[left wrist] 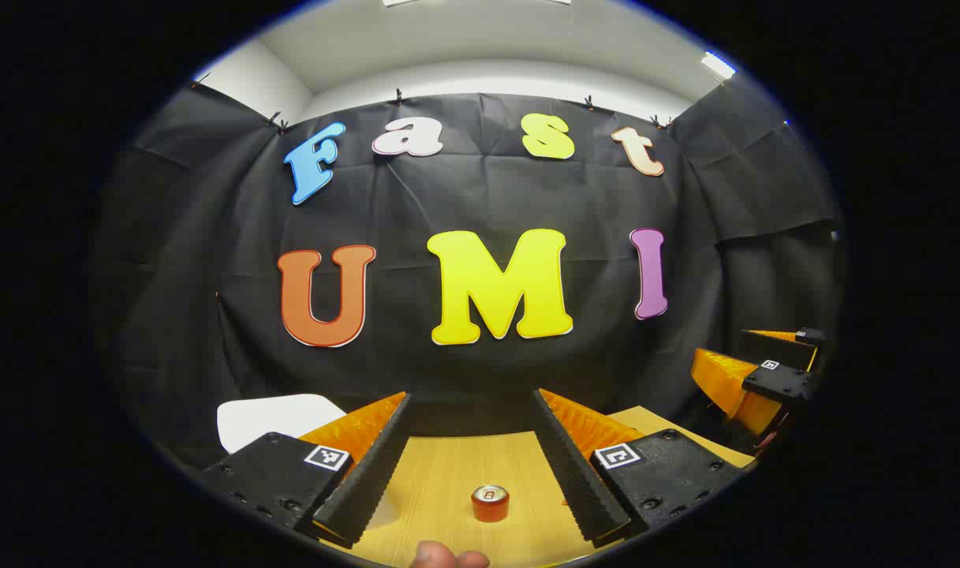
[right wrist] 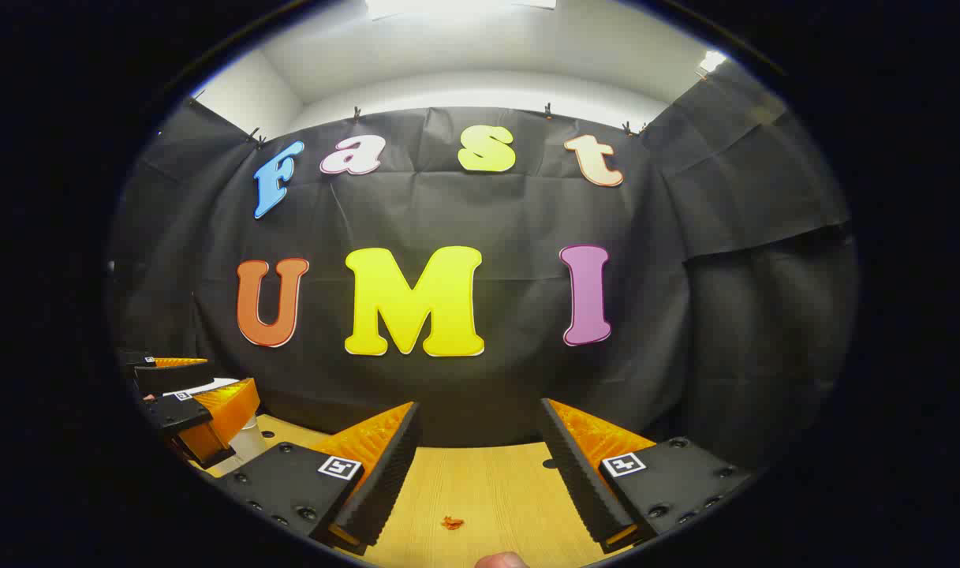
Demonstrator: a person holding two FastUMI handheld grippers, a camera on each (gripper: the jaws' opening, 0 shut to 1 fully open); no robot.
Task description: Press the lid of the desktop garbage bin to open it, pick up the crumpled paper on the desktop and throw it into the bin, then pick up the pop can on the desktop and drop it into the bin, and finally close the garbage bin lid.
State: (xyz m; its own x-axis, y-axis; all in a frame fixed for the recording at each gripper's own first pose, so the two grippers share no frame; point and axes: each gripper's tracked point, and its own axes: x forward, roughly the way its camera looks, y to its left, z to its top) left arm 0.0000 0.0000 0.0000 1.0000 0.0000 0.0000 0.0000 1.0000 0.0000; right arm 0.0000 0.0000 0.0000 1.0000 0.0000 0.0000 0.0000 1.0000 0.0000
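Observation:
An orange pop can [left wrist: 491,502] stands upright on the wooden table [left wrist: 448,473], seen from above in the left gripper view. It sits ahead of and below my left gripper [left wrist: 472,398], in line with the gap between the open fingers, which hold nothing. A white bin [left wrist: 274,418] with a flat lid pokes out behind that gripper's left finger. My right gripper [right wrist: 480,406] is open too and holds nothing over bare table [right wrist: 487,481]. Each gripper shows at the side of the other's view: the right gripper [left wrist: 720,345] and the left gripper [right wrist: 231,375].
A small orange scrap [right wrist: 451,522] lies on the wood below the right gripper. A fingertip [left wrist: 448,556] shows at the bottom edge of the left gripper view. The black cloth wall closes off the back of the table. A pale object [right wrist: 243,442] sits under the left gripper.

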